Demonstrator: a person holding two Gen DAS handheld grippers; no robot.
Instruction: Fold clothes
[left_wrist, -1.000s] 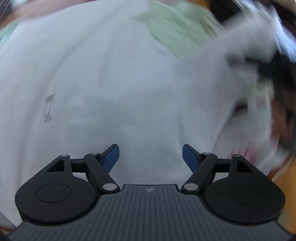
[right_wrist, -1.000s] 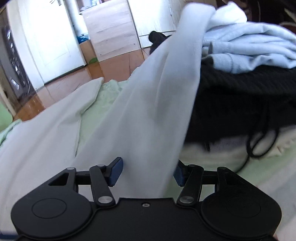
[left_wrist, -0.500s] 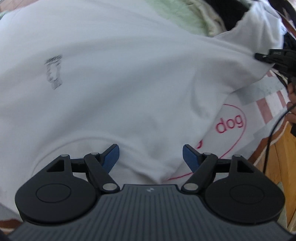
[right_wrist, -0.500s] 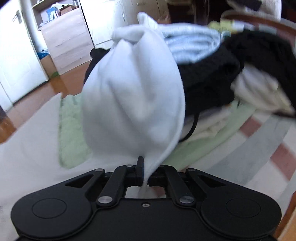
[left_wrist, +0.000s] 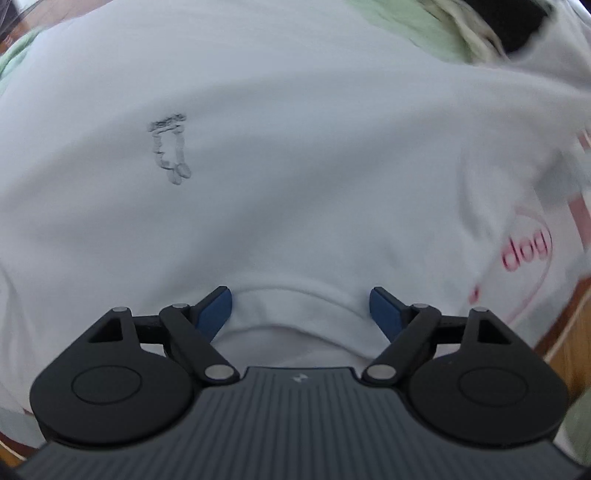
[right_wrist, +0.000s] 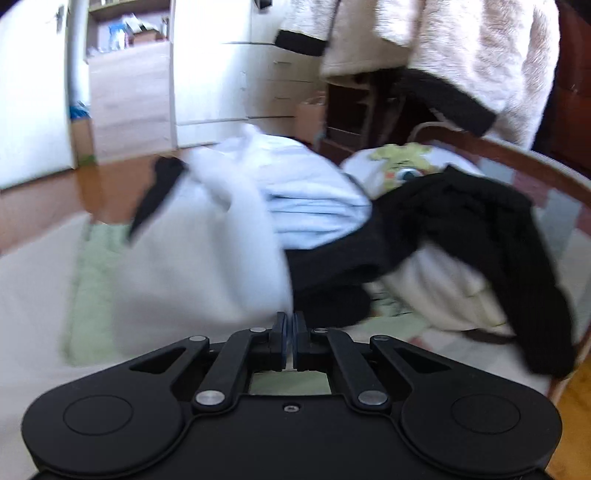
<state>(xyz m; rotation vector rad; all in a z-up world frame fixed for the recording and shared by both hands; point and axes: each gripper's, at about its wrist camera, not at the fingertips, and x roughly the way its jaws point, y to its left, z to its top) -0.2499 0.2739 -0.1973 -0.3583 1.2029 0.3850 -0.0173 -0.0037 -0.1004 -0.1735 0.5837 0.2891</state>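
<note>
White sweatshirt (left_wrist: 295, 166) spread flat, collar toward camera. Left gripper (left_wrist: 301, 306) spread wide over collar, holding nothing. Right gripper (right_wrist: 289, 338) pinched on sleeve (right_wrist: 207, 266), near clothes pile (right_wrist: 424, 221). Soft, light, floppy; likely sags, so best grabbed at seams or shoulder edges.

My left gripper (left_wrist: 301, 306) hangs over the shirt (left_wrist: 295, 166), its neckline between the spread fingers. A small print (left_wrist: 170, 147) lies ahead and to the left; the word "dog" (left_wrist: 528, 247) lies to the right on the cloth beneath. My right gripper (right_wrist: 289, 334) pinches a fold of the shirt (right_wrist: 207, 266), which rises ahead and left. Right of it sits a heap of clothes (right_wrist: 406, 229) on the bed (right_wrist: 546, 206). Behind stand drawers (right_wrist: 221, 74), a coat (right_wrist: 461, 48) hanging at upper right
</note>
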